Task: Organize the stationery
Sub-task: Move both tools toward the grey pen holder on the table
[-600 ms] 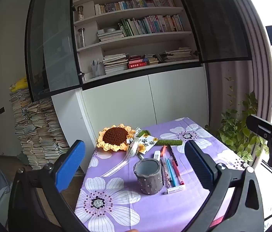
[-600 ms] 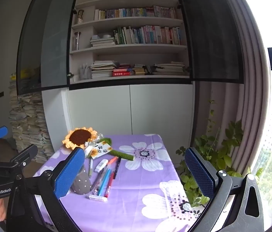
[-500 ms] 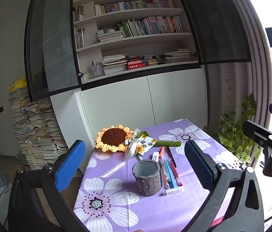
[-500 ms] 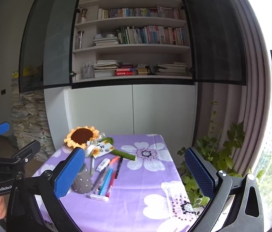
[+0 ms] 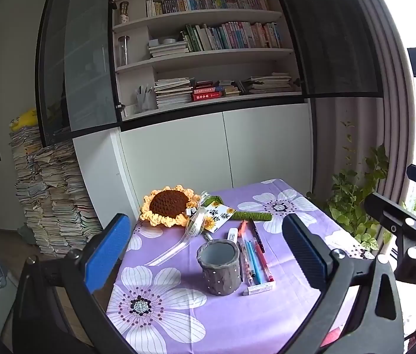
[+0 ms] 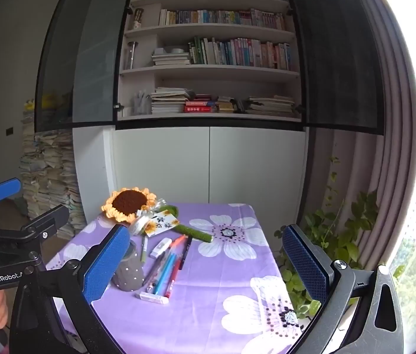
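Grey studded pen cup (image 5: 219, 265) upright btwn wide-open left gripper (image 5: 208, 253) jaws, well ahead; prob. stiff, light, tippy, so take by wall. Pens (image 6: 166, 268) flat ahead of wide-open right gripper (image 6: 205, 262), nearer its left jaw; thin, light, roll-prone, so pinch mid-barrel. White eraser (image 6: 153, 297) closest; small, soft, grip across short sides.

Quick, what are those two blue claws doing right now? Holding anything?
Left gripper: open wide, holding nothing.
Right gripper: open wide, holding nothing.

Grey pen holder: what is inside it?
The grey pen holder looks empty: only its bare inner wall shows from the left wrist. Its bottom is hidden by the rim.
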